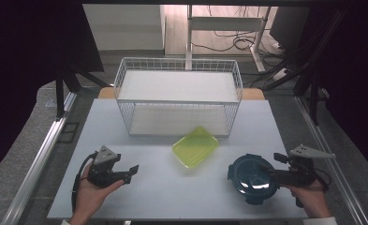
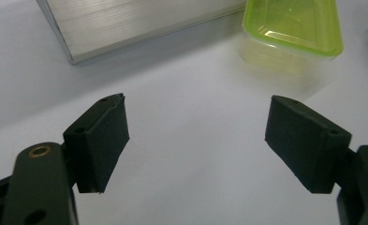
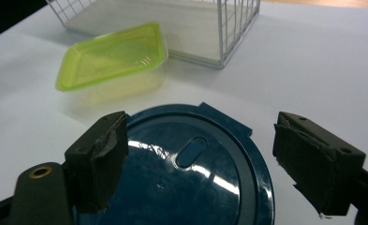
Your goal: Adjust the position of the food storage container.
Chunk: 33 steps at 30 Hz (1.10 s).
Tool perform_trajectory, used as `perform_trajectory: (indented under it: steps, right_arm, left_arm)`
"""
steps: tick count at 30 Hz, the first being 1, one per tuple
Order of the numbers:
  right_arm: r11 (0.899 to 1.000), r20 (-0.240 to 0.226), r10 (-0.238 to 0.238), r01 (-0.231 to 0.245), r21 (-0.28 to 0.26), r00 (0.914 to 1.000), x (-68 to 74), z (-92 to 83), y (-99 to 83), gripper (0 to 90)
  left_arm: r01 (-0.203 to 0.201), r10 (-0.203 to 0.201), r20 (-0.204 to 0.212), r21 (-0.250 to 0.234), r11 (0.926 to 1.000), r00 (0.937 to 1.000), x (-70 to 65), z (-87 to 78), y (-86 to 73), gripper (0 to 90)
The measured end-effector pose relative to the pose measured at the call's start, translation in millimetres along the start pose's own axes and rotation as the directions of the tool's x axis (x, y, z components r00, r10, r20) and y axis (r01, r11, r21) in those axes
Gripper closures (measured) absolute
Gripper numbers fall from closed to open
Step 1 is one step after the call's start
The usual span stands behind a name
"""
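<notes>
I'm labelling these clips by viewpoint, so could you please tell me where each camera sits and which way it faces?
High view: above the person's side, looking forward and down on the table, wire basket, both hands, left gripper and right gripper.
Left gripper view: rides the left gripper, looking past open jaws at the green container.
Right gripper view: rides the right gripper, jaws open over the blue round lid.
Both gripper views share the green container.

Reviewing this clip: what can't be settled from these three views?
- Blue round container: right gripper view, its lid hides the contents and the bottom edge cuts it off.
- Green container: left gripper view, cropped by the top edge.
- Wire basket: high view, mesh too fine to count.
</notes>
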State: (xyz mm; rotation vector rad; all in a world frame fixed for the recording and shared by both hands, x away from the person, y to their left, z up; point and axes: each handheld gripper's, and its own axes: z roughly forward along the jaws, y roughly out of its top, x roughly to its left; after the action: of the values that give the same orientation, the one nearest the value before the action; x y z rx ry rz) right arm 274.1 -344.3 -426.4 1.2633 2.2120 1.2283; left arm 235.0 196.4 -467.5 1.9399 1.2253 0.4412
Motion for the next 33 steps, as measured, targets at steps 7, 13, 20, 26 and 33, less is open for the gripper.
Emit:
perform_trajectory:
  steps: [7, 13, 20, 26, 33]
  right_arm:
    - [1.0, -0.002, 0.003, -0.003, 0.004, 1.0, -1.4, 1.2, 0.0, 18.2]
    - [1.0, 0.0, -0.016, 0.016, 0.007, 0.9999, 6.7, -0.5, 2.0, 18.7]
    - [1.0, -0.001, -0.025, 0.025, 0.008, 0.9997, 8.2, -3.6, 1.7, 20.7]
    - [1.0, 0.007, -0.023, 0.023, 0.012, 0.9997, 3.5, -4.4, 3.5, 22.3]
    - [0.999, 0.013, -0.027, 0.026, 0.032, 0.9996, 1.1, -1.1, 6.4, 24.3]
  left_arm:
    - [0.006, -0.006, 0.013, -0.003, 1.0, 0.9999, -0.7, -4.9, -2.3, 21.0]
    - [0.02, -0.019, 0.026, -0.016, 0.9997, 0.9995, 1.0, -10.7, -2.6, 20.4]
    - [0.018, -0.017, 0.031, -0.022, 0.9996, 0.9994, 1.5, -11.4, -0.8, 20.2]
    - [0.02, -0.019, 0.032, -0.012, 0.9997, 0.9993, 2.4, -7.4, -2.0, 19.9]
    - [0.033, -0.033, 0.031, -0.012, 0.9994, 0.999, 3.7, -9.9, -3.5, 19.9]
